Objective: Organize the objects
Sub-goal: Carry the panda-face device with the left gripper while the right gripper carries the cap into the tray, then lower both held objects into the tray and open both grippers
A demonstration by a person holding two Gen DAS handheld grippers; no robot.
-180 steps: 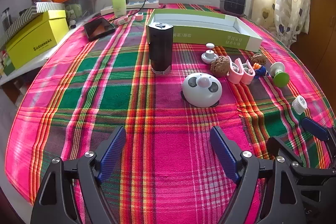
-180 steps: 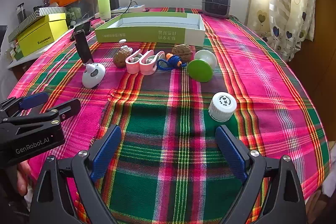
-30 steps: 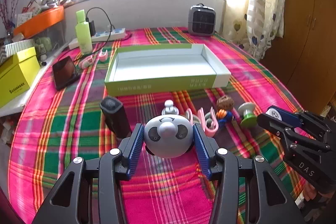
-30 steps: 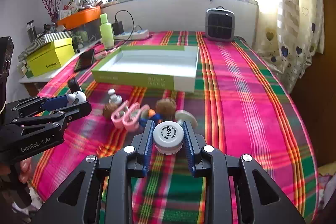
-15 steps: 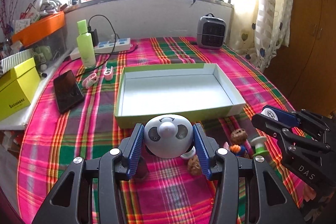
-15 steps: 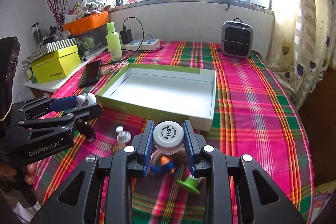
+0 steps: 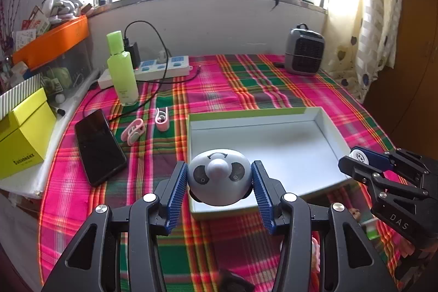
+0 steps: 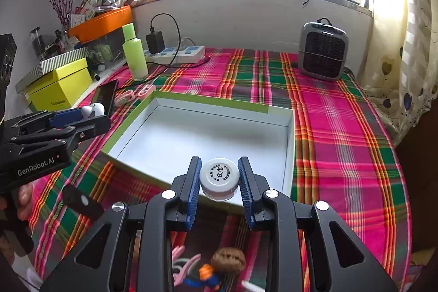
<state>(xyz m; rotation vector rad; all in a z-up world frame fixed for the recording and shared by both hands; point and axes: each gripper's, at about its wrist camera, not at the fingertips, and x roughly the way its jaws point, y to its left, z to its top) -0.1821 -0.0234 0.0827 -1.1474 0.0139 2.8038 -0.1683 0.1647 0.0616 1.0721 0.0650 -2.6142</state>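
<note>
My left gripper (image 7: 219,184) is shut on a round white panda-faced gadget (image 7: 219,177), held in the air over the near left corner of the shallow green-edged box (image 7: 314,115). My right gripper (image 8: 219,184) is shut on a small white-capped jar (image 8: 219,178), hanging over the box's (image 8: 208,101) near edge. The box's white inside holds nothing. In the left wrist view the right gripper (image 7: 358,158) shows at the right with the jar cap (image 7: 357,155) in it. In the right wrist view the left gripper (image 8: 82,115) shows at the left with the panda gadget (image 8: 93,110).
On the plaid cloth left of the box lie a black phone (image 7: 98,144) and two pink clips (image 7: 161,119). Behind stand a green bottle (image 7: 121,70), a power strip (image 7: 153,67) and a grey heater (image 7: 303,51). A walnut (image 8: 228,259), clips and a black cylinder (image 8: 82,201) lie near me.
Both grippers, each keeping its object, have risen a little and moved forward from above the loose items to the box's near edge. The items have slid down out of the left view.
</note>
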